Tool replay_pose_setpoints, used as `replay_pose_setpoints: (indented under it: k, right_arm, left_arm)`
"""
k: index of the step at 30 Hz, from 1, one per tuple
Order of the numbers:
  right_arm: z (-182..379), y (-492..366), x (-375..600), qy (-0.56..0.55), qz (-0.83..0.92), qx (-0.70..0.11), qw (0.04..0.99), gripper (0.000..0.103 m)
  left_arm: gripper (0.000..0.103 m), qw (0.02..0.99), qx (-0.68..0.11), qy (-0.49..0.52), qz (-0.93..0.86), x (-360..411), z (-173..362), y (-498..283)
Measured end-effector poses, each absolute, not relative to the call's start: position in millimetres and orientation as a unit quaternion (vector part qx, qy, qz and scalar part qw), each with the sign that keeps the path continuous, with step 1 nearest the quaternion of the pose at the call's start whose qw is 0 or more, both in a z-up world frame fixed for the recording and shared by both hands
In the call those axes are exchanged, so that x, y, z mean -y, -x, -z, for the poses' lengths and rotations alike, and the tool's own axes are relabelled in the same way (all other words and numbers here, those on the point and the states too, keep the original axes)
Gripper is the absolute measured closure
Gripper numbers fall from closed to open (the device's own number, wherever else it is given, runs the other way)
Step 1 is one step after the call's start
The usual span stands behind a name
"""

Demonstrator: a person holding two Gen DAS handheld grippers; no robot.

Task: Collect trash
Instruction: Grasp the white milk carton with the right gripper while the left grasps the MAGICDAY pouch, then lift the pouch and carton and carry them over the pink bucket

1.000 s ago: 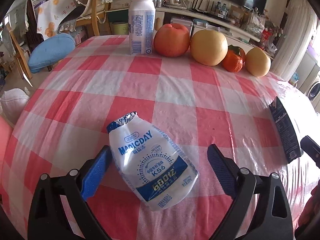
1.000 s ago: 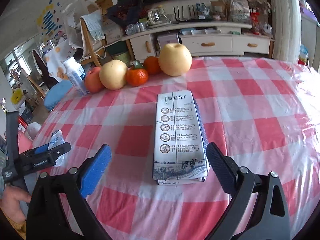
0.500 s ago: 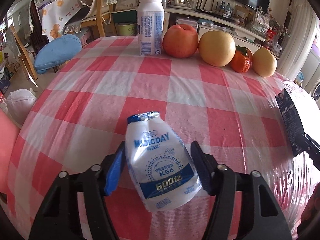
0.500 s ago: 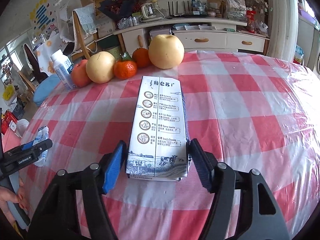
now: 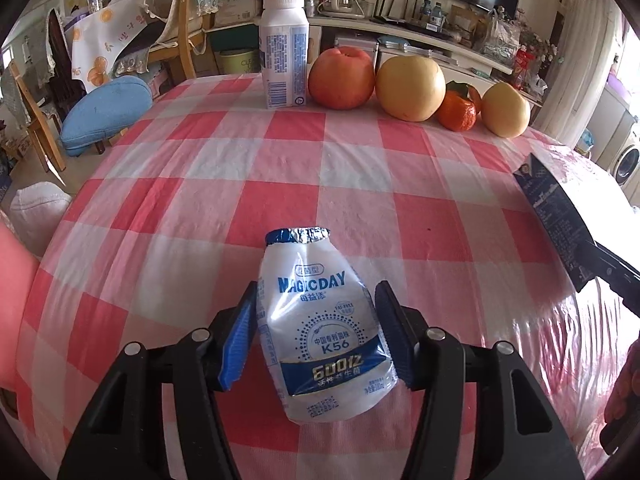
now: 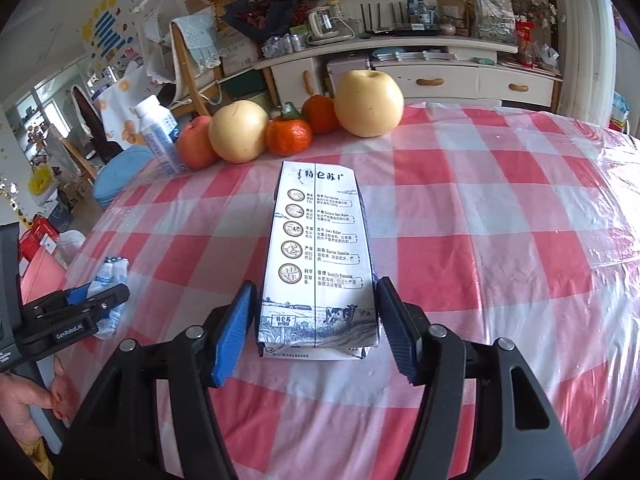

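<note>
My left claw (image 5: 316,332) was closing on the crumpled white plastic yogurt-drink bottle with blue print and a foil top (image 5: 320,328), its blue pads pressed against both sides; the bottle lay at six o'clock on the red-and-white checked plastic tablecloth (image 5: 240,168). My right claw (image 6: 316,320) was closing on the flattened white-and-navy milk carton (image 6: 318,256), pads touching its lower edges, the carton pointing toward twelve o'clock. At twelve o'clock stood a white capped milk bottle (image 5: 283,52), beside a red apple (image 5: 341,78), two yellow pears (image 5: 410,88) and tangerines (image 5: 457,110).
</note>
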State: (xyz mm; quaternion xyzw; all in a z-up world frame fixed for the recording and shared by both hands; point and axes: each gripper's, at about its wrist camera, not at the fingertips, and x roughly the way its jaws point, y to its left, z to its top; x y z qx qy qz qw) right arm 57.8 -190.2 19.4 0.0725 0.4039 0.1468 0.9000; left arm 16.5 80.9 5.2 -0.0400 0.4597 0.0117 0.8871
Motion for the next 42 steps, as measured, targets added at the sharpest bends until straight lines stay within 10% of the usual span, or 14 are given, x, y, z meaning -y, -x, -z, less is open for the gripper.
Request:
replay_pose_setpoints:
  k: [12, 42]
  right_arm:
    - [-27.9, -43.5, 171.6, -0.056, -0.183, -0.393, 0.899, 0.041]
    - [-41.2, -0.4, 119.9, -0.056, -0.259, -0.381, 0.886, 0.041]
  left_arm:
    - [0.032, 0.887, -0.461, -0.010, -0.018, -72.3, -0.2, 16.4]
    - [0.041, 0.923, -0.384, 0.012, -0.026, -123.9, -34.8, 42.9]
